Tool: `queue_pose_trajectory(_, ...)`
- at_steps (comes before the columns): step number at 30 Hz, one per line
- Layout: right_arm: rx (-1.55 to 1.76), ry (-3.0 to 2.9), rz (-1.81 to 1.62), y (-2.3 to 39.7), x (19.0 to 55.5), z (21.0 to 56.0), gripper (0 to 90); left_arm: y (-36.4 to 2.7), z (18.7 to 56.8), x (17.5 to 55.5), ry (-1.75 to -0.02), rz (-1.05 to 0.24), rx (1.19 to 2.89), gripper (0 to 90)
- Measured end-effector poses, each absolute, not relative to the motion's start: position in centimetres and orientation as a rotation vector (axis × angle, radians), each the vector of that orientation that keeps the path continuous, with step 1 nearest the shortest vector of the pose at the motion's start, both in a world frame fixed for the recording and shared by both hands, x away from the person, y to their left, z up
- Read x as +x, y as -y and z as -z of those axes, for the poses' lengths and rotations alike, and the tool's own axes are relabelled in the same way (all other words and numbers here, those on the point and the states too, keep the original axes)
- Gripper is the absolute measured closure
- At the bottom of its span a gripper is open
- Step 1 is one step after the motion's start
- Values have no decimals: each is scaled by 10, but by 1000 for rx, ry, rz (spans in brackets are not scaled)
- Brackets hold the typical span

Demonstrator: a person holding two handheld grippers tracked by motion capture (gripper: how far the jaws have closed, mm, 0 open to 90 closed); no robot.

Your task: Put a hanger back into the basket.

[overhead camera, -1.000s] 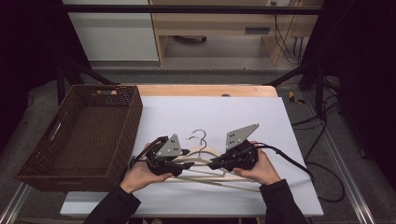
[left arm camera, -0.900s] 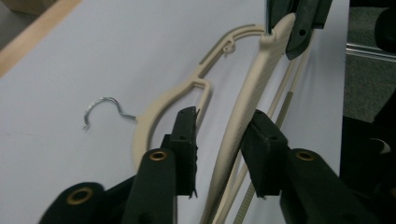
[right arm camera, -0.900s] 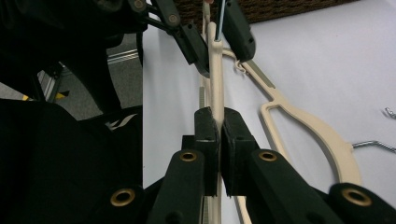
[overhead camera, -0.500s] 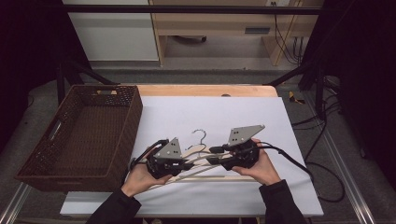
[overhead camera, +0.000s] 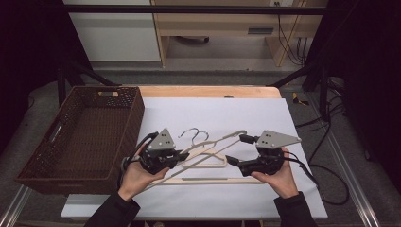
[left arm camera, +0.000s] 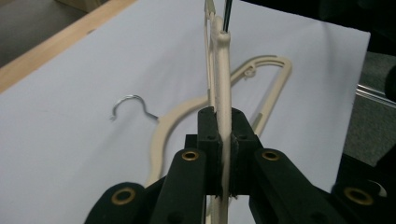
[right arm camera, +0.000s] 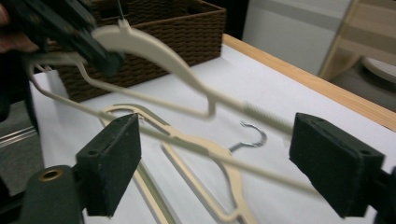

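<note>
While the right tool [overhead camera: 234, 161] has drawn back toward the lower right of the high view with its jaws now spread and empty, the left tool [overhead camera: 182, 155] stays clenched on one cream hanger [overhead camera: 222, 138], lifting it clear of a second hanger [overhead camera: 208, 158] lying flat at the centre of the desk [overhead camera: 265, 118]. The pair looks separated, so the held hanger could go into the brown basket [overhead camera: 80, 137] at left.

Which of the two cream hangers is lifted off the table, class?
The hanger clamped in the left gripper is raised, tilting up toward the open right gripper. The other hanger lies flat on the white table cover beneath it.
</note>
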State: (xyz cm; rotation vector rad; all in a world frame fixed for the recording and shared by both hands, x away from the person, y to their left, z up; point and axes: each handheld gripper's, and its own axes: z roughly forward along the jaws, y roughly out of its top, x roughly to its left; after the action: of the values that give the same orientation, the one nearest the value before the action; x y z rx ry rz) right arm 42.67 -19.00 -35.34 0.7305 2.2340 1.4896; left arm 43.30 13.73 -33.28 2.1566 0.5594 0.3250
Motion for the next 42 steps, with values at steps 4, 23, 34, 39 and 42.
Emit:
queue_pose_trajectory(4,817,-2162,-1487,208,418,362,129,-147,316,435,-577,-349,2128,859)
queue_pose_trajectory(23,1012,-2006,-1403,246,412,381,49,-240,265,466,-718,-472,2002,859)
queue_pose_trajectory(34,1030,-1987,-1397,248,413,382,36,-297,267,483,-802,-543,1984,859)
queue_pose_trajectory(39,1039,-1996,-1391,249,415,384,35,-321,269,489,-820,-568,1965,859)
queue_pose_trajectory(42,1040,-1998,-1389,249,415,384,34,-336,270,494,-839,-583,1957,859)
